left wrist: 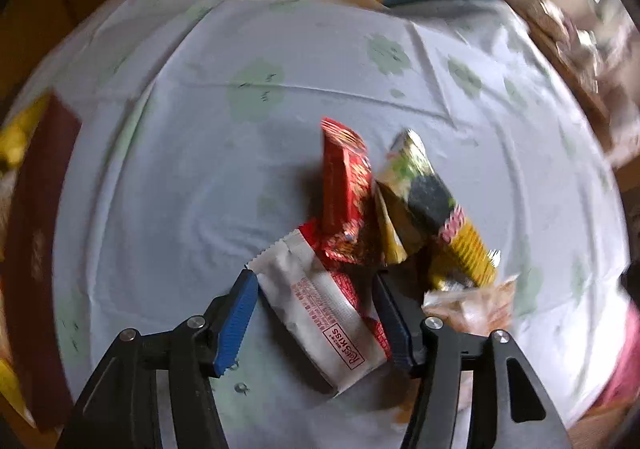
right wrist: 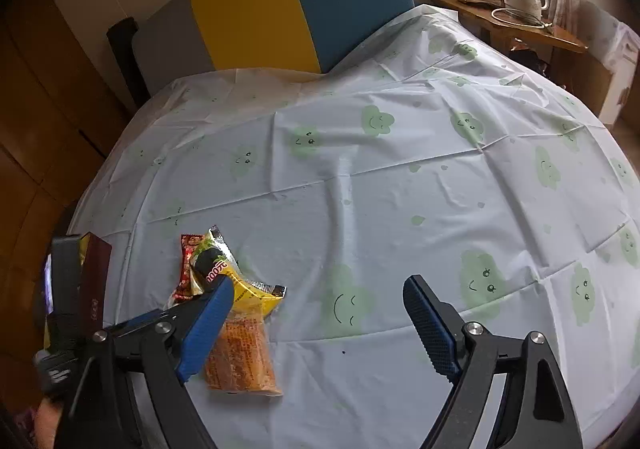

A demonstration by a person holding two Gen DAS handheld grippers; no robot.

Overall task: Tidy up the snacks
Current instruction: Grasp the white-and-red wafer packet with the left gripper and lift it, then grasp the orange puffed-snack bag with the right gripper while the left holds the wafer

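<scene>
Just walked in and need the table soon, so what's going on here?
A person with two hand-held claws is sorting snacks on the tablecloth. The left claw straddles a white packet at the pile's edge, with no firm grip evident. The right claw hangs open and empty beside the orange packet.

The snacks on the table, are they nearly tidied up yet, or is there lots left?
Not nearly. Nothing looks sorted yet: the red packet, yellow packet and orange packet lie in one heap on the tablecloth. In hand: the left gripper straddles a white packet; whether it grips yet is unclear. The right gripper is open and empty. The whole pile is left.
</scene>
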